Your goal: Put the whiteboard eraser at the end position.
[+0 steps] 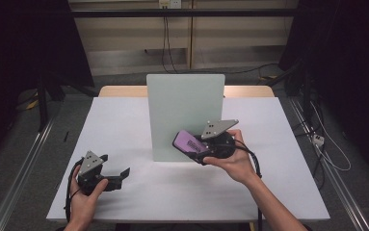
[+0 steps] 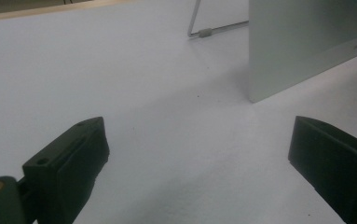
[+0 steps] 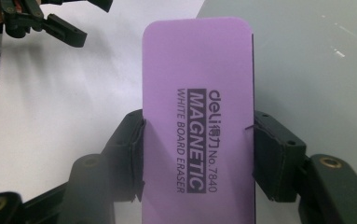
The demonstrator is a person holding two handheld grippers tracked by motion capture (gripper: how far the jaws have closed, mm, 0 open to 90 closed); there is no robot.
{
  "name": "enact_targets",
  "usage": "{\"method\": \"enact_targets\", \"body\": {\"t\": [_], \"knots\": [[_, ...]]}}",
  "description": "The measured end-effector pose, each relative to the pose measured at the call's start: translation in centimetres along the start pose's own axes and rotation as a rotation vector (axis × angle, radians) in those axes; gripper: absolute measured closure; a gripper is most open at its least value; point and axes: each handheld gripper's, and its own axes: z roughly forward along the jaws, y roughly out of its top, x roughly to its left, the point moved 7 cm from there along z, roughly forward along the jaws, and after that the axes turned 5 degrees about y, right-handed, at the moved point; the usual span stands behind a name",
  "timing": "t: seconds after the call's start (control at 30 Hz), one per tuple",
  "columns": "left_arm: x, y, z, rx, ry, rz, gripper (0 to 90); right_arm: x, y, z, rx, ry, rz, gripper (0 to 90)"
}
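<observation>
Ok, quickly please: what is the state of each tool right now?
Left tool: open, holding nothing, low over the white table.
Right tool: closed on the purple whiteboard eraser, in front of the upright board.

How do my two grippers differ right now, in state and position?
The right gripper is shut on the purple eraser; the left gripper is open and holds nothing. The right gripper is raised in front of the upright whiteboard; the left gripper sits low over the white table, to the board's left and nearer the person. Both have black jaws and a grey plate on top.
</observation>
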Motion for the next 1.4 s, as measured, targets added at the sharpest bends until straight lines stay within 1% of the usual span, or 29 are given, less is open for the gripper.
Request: {"method": "enact_targets", "body": {"t": [0.13,0.2,0.3,0.37,0.43,0.47,0.5,0.67,0.77,0.8,1.13,1.3,1.37,1.4], "knots": [[-0.1,0.1,-0.2,-0.004,-0.008,-0.012,4.7,0.2,-0.5,0.5,0.022,0.021,0.004,41.6],[-0.2,0.0,-0.2,-0.002,-0.008,-0.004,4.7,0.6,-0.7,0.7,0.044,0.038,-0.002,41.6],[-0.3,0.1,-0.3,-0.002,-0.004,-0.008,4.7,1.2,-1.0,1.0,0.085,0.069,-0.010,41.6],[-0.3,0.1,-0.3,-0.002,-0.002,-0.009,4.7,1.7,-1.4,1.4,0.124,0.094,-0.014,41.6],[-0.3,0.1,-0.3,0.003,0.000,-0.004,4.7,2.1,-1.9,1.7,0.155,0.113,-0.012,41.6],[-0.3,0.1,-0.2,-0.003,-0.002,-0.010,4.7,2.2,-2.1,1.8,0.170,0.115,-0.019,41.6],[-0.2,0.0,-0.3,0.006,0.004,-0.002,4.7,2.3,-2.2,1.9,0.178,0.119,-0.019,41.6],[-0.2,0.0,-0.4,0.002,0.013,-0.013,4.6,2.5,-2.9,2.3,0.208,0.147,-0.015,41.6],[-0.2,-0.1,-0.3,0.008,0.010,-0.017,4.7,2.9,-3.3,2.7,0.235,0.166,-0.018,41.6],[-0.1,-0.2,-0.3,0.015,0.012,-0.007,4.7,3.0,-3.4,2.8,0.246,0.171,-0.015,41.6],[-0.2,0.0,-0.3,0.004,0.004,-0.013,4.7,3.4,-4.5,3.4,0.317,0.203,-0.009,41.6],[-0.2,-0.2,-0.5,0.011,-0.002,-0.004,4.6,3.8,-4.8,3.7,0.346,0.211,-0.017,41.6],[-0.2,-0.2,-0.6,0.002,-0.001,-0.014,4.7,4.0,-4.8,3.8,0.354,0.215,-0.020,41.6],[-0.2,-0.2,-0.6,-0.002,0.000,-0.010,4.7,4.0,-4.9,3.9,0.360,0.217,-0.026,41.6]]}}
